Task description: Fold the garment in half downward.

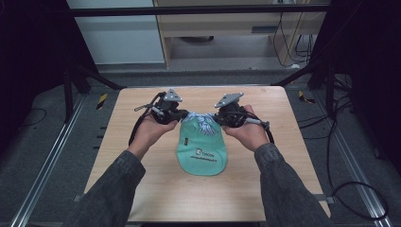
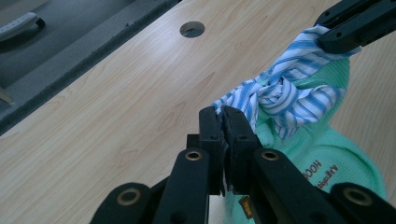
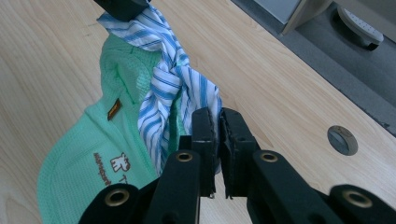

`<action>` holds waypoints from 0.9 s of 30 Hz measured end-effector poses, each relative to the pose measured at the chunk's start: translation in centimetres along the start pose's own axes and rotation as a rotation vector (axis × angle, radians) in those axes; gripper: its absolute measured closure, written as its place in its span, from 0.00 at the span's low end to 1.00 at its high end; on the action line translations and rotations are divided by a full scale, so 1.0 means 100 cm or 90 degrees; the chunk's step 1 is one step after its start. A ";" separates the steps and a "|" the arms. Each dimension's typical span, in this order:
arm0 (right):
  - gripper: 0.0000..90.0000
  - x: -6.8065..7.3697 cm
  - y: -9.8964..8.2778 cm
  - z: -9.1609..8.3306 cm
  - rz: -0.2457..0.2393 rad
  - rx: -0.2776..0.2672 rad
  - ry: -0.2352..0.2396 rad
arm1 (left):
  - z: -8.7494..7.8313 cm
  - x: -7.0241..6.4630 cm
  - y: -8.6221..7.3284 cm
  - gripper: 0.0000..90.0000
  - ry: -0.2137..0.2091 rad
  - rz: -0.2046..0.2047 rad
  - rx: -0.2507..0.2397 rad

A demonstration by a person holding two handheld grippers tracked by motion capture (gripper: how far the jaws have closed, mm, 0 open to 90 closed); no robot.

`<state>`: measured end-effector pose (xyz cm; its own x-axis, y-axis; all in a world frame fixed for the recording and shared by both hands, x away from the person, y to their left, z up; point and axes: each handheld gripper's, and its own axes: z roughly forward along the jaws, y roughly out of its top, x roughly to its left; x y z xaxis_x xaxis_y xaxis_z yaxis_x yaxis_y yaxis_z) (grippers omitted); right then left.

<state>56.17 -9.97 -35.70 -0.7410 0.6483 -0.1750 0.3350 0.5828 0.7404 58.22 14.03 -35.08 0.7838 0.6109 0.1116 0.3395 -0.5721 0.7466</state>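
While between both tongs (image 1: 203, 116), bib (image 1: 202, 153).

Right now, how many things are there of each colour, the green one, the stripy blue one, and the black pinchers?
Green bib: 1
Blue-and-white striped ties, knotted: 1
Black grippers: 2, the left gripper and the right gripper, each shut on a tie end
Total: 4

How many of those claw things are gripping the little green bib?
2. The left claw pinches the striped ties at the green bib's left top corner; the right claw pinches its right top corner.
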 end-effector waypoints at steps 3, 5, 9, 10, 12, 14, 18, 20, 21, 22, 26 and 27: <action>0.94 0.000 -0.002 0.001 -0.004 0.002 0.002 | 0.001 -0.002 -0.002 0.97 0.002 0.008 0.002; 0.94 0.001 -0.004 0.002 -0.006 0.002 0.003 | 0.001 -0.003 -0.003 0.97 0.001 0.007 0.001; 0.94 0.000 -0.005 0.001 -0.004 0.000 0.002 | 0.001 -0.003 -0.002 0.97 0.006 0.010 -0.002; 0.94 -0.001 -0.005 0.001 -0.003 -0.001 0.002 | 0.001 -0.003 0.000 0.97 0.009 0.009 -0.003; 0.94 -0.003 -0.003 0.001 0.001 -0.006 -0.002 | 0.001 -0.001 0.003 0.97 0.010 0.004 -0.010; 0.94 -0.004 -0.001 0.001 0.001 -0.006 -0.004 | 0.001 -0.002 0.004 0.97 0.011 0.010 -0.007; 0.94 -0.003 -0.004 0.003 -0.007 0.002 -0.002 | 0.002 -0.005 0.000 0.97 0.015 0.023 -0.002; 0.94 -0.003 -0.007 0.005 -0.007 0.001 0.001 | 0.003 -0.007 -0.003 0.97 0.015 0.023 0.000; 0.94 -0.002 -0.008 0.006 -0.009 0.001 0.001 | 0.003 -0.008 -0.004 0.97 0.015 0.026 0.003; 0.94 -0.001 -0.009 0.007 -0.011 -0.002 0.002 | 0.002 -0.010 -0.005 0.97 0.016 0.031 0.006; 0.94 0.003 -0.015 0.008 -0.017 -0.002 0.010 | 0.001 -0.014 -0.011 0.97 0.015 0.040 0.004; 0.94 0.004 -0.017 0.009 -0.017 0.001 0.010 | 0.001 -0.014 -0.012 0.97 0.015 0.041 0.003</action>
<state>55.81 -10.29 -37.64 -0.7588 0.6246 -0.1844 0.3157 0.6004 0.7347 56.70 13.81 -36.19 0.7922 0.5847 0.1747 0.2910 -0.6136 0.7341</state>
